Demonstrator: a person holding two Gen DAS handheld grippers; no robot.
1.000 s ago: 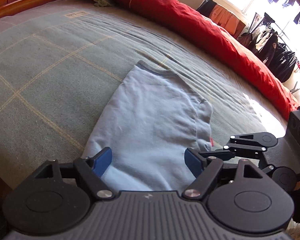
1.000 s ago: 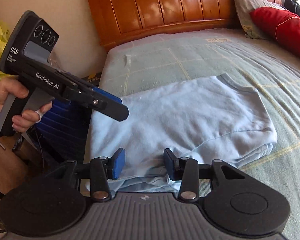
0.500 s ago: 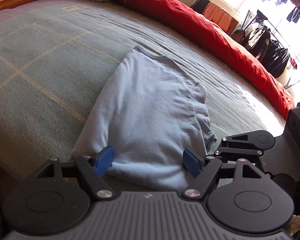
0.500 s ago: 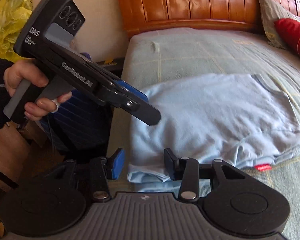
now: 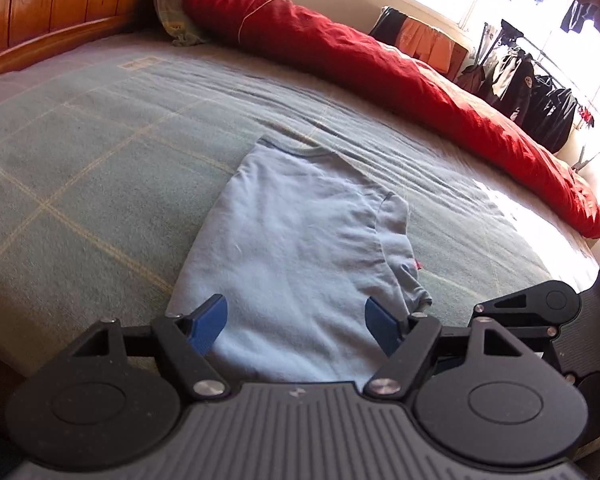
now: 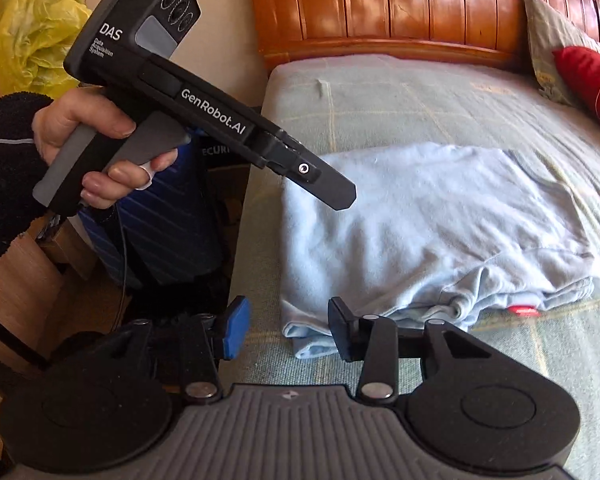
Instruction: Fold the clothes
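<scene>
A light blue shirt point(image 5: 300, 248) lies folded into a rough rectangle on the grey-green checked bedcover point(image 5: 80, 168), near the bed's edge. My left gripper point(image 5: 296, 322) stands open above the shirt's near edge, with nothing between its blue pads. In the right wrist view the shirt point(image 6: 432, 224) shows a small red tag at its lower right. My right gripper point(image 6: 288, 330) is open just off the shirt's near left corner, holding nothing. The left gripper point(image 6: 336, 196), held by a hand point(image 6: 96, 140), hovers over the shirt's left edge.
A long red duvet roll point(image 5: 400, 80) runs along the far side of the bed, with a pillow point(image 5: 176, 4) at the wooden headboard point(image 6: 380, 4). Clothes hang on a rack point(image 5: 532, 92) by the window. A yellow bag point(image 6: 32, 28) and a blue striped bag point(image 6: 160, 232) sit beside the bed.
Both grippers have pulled back from the shirt toward the bed's edge and stayed open. The left gripper has lifted a little higher over the shirt's left edge.
</scene>
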